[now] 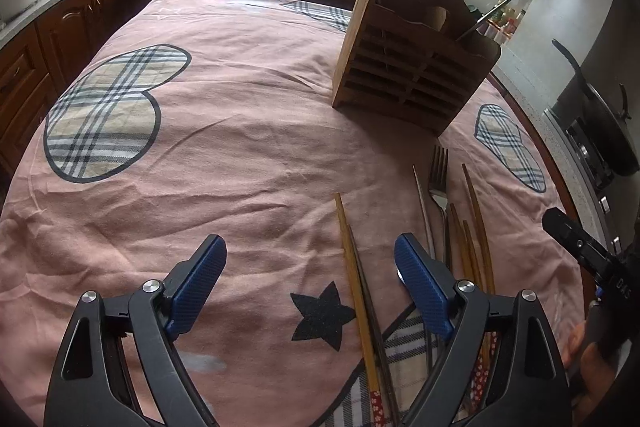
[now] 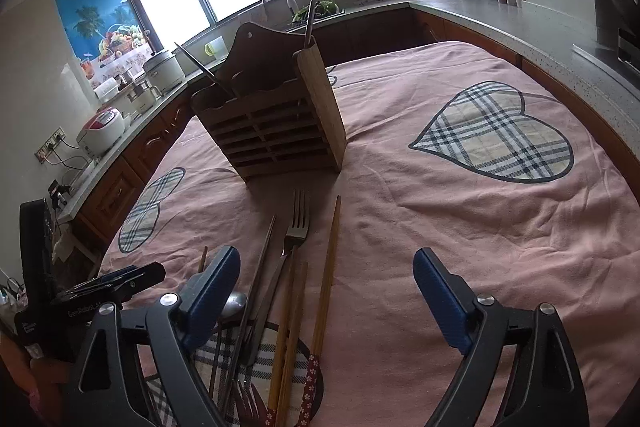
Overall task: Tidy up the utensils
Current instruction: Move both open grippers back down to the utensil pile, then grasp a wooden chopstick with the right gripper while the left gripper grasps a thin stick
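On the pink cloth (image 1: 240,131), the left gripper (image 1: 310,267) hovers with jaws spread and empty; wooden chopsticks (image 1: 352,267) lie between its fingers. At two o'clock lies a fork (image 1: 438,175), with the wooden utensil holder (image 1: 408,67) at one o'clock. The right gripper (image 2: 326,275) is spread too, empty, above chopsticks.

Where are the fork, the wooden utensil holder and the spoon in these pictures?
fork (image 2: 298,223): right wrist view, on its tines.
wooden utensil holder (image 1: 404,83): left wrist view, on its slatted front.
spoon (image 2: 233,303): right wrist view, on its bowl, beside the near finger.
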`<act>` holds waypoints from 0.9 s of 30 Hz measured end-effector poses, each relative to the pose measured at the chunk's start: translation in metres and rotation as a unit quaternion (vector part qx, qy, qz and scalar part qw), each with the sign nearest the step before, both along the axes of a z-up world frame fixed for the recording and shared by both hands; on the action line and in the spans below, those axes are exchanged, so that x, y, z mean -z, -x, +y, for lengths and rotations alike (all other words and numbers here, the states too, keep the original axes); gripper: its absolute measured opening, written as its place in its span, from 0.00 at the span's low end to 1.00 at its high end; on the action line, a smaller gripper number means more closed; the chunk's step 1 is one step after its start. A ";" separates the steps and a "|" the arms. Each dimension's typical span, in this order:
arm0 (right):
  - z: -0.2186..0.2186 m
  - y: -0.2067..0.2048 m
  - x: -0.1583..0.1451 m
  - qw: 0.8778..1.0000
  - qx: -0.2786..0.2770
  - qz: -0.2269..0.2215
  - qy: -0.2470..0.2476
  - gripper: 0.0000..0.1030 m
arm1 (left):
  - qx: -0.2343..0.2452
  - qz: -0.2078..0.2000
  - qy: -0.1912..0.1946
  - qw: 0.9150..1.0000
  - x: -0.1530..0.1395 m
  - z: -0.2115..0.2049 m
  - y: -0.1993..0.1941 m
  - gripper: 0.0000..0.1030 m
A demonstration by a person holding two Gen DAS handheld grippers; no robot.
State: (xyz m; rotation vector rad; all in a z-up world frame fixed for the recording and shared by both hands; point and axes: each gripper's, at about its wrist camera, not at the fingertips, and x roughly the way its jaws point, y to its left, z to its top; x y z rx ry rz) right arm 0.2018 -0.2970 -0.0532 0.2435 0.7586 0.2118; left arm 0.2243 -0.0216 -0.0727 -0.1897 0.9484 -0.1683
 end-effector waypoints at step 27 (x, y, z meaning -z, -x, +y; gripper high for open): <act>0.030 -0.093 0.048 0.993 -0.027 0.087 0.080 0.08 | 0.054 0.050 -0.041 0.996 0.026 -0.036 -0.056 0.06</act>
